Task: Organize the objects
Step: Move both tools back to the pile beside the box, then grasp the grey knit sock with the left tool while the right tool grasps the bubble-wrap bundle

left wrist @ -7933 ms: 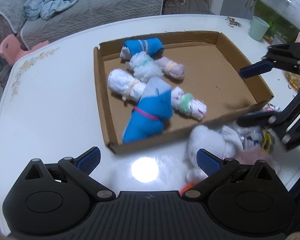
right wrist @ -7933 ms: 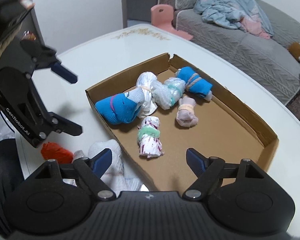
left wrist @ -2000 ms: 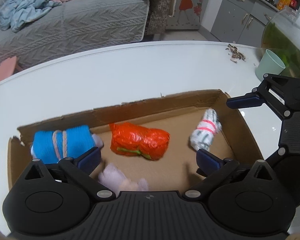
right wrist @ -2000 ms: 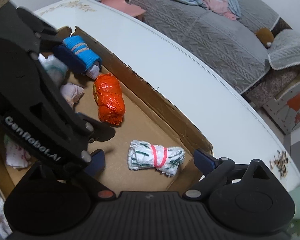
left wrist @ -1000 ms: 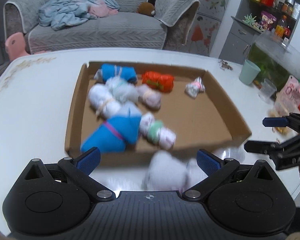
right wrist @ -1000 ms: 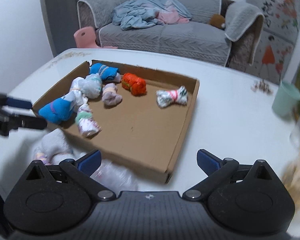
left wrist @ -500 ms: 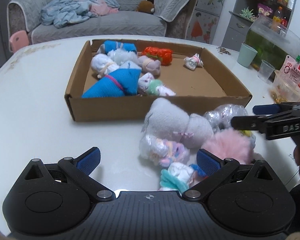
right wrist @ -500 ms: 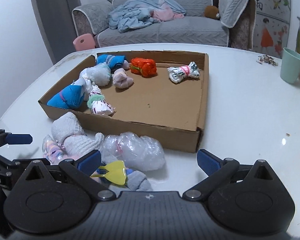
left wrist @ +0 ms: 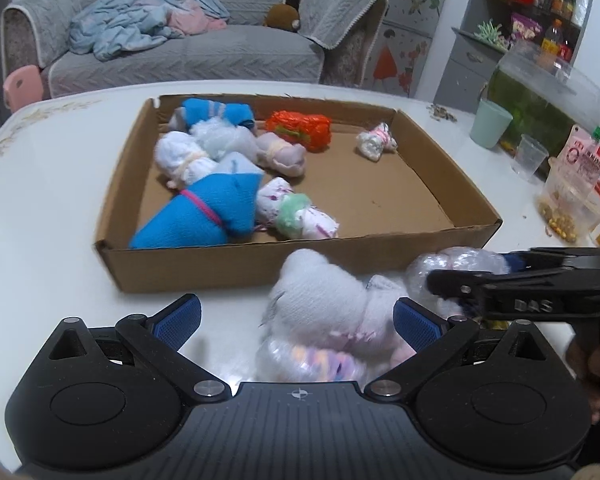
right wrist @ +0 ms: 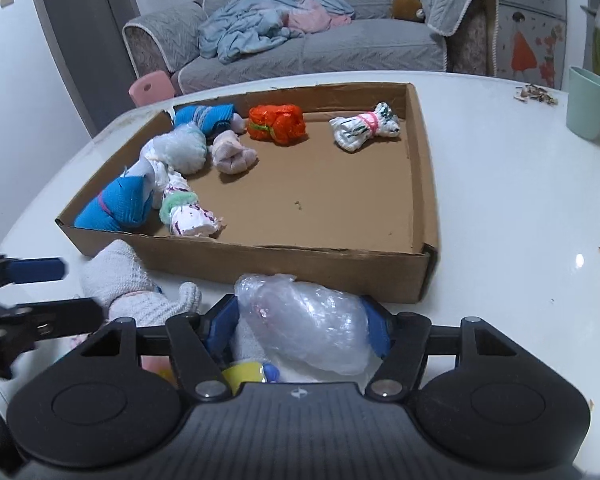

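From the left wrist view, the left tongs stand wide apart and hold nothing, hanging just over the pile of loose bundles on the white bench in front of the cardboard tray. A white knitted sock bundle lies between the blue pads without touching either, with a plastic-wrapped pastel bundle under it at six o'clock. At three o'clock the right tongs reach in on a clear plastic-wrapped bundle. I judge the step in hand to be a pickup from the pile, with the left tongs lining up on the white sock.

From the right wrist view, the right tongs are closing on the clear plastic-wrapped bundle, and both blue pads already touch its sides. It sits on the bench just before the tray's near wall, at the six o'clock edge of the tray. The next move, as I see it, calls for a firm squeeze, a lift clear of that wall, and a set-down on the bare cardboard at three o'clock inside the tray.

The bundle looks soft and crinkly, a glossy film over something pale and pinkish, so it may slip or crush a little under the pads.
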### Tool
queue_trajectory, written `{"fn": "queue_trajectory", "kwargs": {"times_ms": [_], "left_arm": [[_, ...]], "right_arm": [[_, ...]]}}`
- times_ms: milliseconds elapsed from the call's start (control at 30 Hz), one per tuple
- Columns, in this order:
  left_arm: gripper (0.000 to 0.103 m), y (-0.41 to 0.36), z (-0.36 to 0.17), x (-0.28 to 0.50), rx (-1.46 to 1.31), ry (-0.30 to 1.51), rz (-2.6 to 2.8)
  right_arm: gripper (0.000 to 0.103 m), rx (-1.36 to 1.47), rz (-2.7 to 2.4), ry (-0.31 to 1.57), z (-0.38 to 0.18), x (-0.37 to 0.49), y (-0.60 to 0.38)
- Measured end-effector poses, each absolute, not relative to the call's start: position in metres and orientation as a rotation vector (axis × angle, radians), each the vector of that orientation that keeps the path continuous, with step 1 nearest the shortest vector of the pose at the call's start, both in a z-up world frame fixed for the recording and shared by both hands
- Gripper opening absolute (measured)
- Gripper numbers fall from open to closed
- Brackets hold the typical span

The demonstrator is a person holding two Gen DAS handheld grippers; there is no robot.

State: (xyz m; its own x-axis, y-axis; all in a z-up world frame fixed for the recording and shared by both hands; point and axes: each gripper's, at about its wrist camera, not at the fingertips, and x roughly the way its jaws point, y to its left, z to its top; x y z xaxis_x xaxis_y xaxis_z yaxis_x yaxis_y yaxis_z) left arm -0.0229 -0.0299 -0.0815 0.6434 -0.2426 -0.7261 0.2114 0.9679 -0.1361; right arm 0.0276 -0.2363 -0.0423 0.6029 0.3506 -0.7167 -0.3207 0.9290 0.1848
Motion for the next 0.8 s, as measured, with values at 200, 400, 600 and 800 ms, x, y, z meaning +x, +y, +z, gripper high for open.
{"fn": "queue_trajectory", "kwargs": {"times_ms": [200, 400, 600, 800], "left_arm": [[0.103, -0.048, -0.093, -0.008, -0.027, 0.867, -0.31], [0.103, -0.05, -0.099, -0.002, -0.06, 0.881, -0.324], [0.102, -0.049, -0.099, 0.003, -0.11, 0.91, -0.353], [0.085, -0.051, -0.1, 0.002, -0.09, 0.895, -0.378]], "right_arm": [[0.057, 0.05, 0.381, 0.833, -0.042, 0.017, -0.266], [0.062, 0.06, 0.381, 0.814, -0.045, 0.014, -0.281], [0.065, 0.032, 0.413, 0.779, -0.04, 0.011, -0.276], [0.053, 0.002, 0.422, 0.779, -0.041, 0.009, -0.276]]}}
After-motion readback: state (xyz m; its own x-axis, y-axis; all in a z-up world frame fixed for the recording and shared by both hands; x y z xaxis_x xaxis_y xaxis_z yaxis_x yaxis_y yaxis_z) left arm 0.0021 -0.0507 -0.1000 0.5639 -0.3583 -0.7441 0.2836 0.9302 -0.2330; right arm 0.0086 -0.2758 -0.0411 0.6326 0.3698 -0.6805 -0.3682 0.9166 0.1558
